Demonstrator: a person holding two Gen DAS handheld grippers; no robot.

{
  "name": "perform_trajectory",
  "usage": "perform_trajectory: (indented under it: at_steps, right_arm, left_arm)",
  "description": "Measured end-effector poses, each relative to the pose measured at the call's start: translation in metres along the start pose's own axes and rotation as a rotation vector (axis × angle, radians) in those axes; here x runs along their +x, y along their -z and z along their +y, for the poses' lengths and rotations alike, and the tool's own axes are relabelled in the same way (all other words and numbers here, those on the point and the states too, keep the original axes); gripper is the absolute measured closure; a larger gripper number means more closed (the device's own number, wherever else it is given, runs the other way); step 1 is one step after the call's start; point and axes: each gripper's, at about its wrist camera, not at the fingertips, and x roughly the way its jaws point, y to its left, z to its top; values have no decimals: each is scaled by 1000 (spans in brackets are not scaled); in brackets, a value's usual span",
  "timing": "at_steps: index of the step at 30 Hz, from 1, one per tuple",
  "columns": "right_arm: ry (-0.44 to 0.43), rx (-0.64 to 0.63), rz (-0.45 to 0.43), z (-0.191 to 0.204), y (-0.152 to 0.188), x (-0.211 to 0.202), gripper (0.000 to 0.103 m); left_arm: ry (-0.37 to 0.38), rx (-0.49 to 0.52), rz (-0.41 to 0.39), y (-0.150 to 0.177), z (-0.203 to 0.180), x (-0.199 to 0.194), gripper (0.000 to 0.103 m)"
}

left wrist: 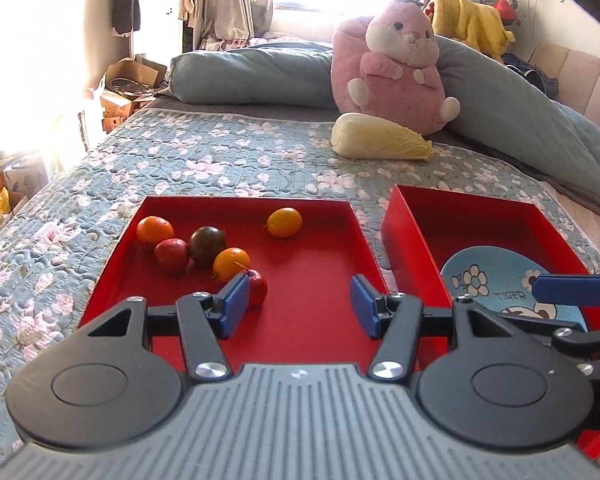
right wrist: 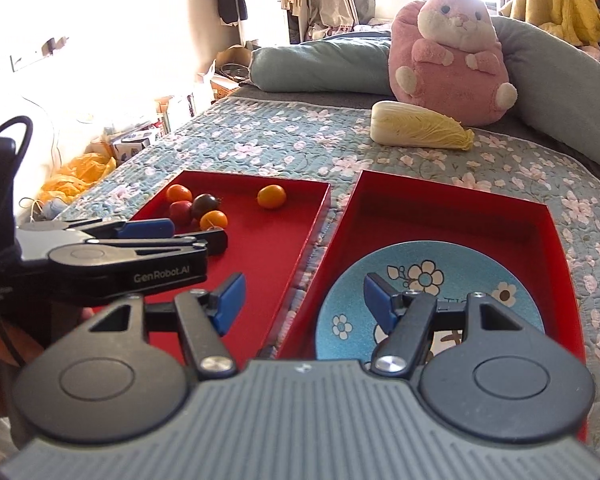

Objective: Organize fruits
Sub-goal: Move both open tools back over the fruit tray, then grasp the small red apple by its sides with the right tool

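A red tray (left wrist: 332,216) on the bed holds several small fruits: an orange one (left wrist: 154,230), a red one (left wrist: 171,255), a dark one (left wrist: 207,243), an orange one (left wrist: 231,262), a red one (left wrist: 257,288) and a lone orange one (left wrist: 285,222). My left gripper (left wrist: 298,306) is open and empty above this tray, its left pad beside the nearest red fruit. A second red tray (right wrist: 556,232) to the right holds a blue flowered plate (right wrist: 428,280). My right gripper (right wrist: 305,306) is open and empty, straddling the gap between the trays. The left gripper also shows in the right wrist view (right wrist: 172,234).
A napa cabbage (left wrist: 380,142) lies on the floral quilt (left wrist: 204,160) behind the trays. A pink plush toy (left wrist: 396,72) and a rolled blue duvet (left wrist: 252,76) sit further back. Boxes (left wrist: 128,88) stand off the bed's left side.
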Motion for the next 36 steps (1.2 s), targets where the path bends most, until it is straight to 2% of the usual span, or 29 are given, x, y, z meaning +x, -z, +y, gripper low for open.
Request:
perform_trajectory:
  at_steps: [7,11,16,20,23,27,28,31,36]
  right_arm:
    - [-35,-24,2,8,-2,11,35]
    - [-35,-44,-3,12,-7,21,35]
    - [-12,-19,-41,13,-26,33,36]
    - [-65,-14,-55,20,-48,49,36]
    - [-106,-78,-9,36,-58,72,37]
    - [-168,-140,96,54,-62,106,38]
    - [-183,-156,123,58,-61,113,43]
    - [-207,-195,190,67,-58,133,50]
    - [-221,-216,255,73,-53,157,63]
  left_arm:
    - [-21,-3,15,5,10,5,41]
    - [-58,-11,36,9,17,9,41]
    - [-98,-14,71,13,25,18,41]
    - [-91,-8,73,16,23,22,41]
    - [-94,-9,87,18,19,26,41]
    - [-129,-24,114,21,16,29,41]
    - [-141,-27,116,21,17,30,41]
    - [-174,-37,118,21,21,32,41]
    - [-209,15,138,23,19,38,41]
